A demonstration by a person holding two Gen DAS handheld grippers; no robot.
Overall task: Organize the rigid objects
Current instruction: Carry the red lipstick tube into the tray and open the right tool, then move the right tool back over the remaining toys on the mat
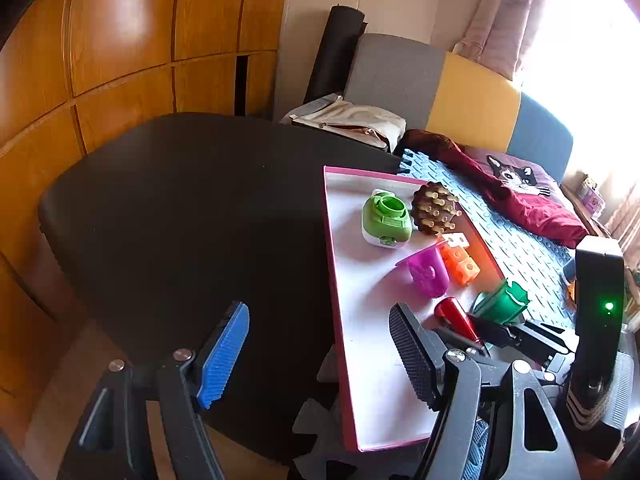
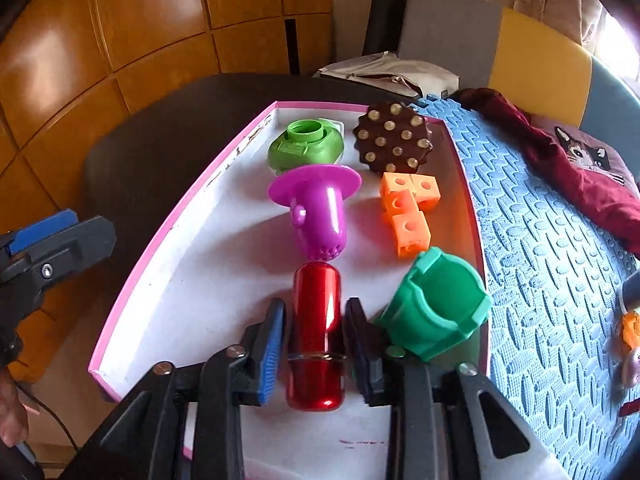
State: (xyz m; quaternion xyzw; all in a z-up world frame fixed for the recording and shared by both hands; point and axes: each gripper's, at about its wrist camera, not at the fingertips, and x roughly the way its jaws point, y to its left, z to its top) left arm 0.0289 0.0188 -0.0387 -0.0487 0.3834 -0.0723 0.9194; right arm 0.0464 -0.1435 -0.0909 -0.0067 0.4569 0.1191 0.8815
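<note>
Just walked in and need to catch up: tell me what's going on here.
A person is sorting toys into a pink-rimmed tray with two handheld grippers. The right gripper has its jaws around a red cylinder lying in the tray, with small gaps on both sides. The left gripper hovers open and empty beside the tray.

1. Left tongs (image 1: 320,354): angled downward, jaws standing wide apart, nothing between them.
2. Right tongs (image 2: 314,344): angled downward, jaws slightly parted, flanking a cylinder without visibly pressing it.
</note>
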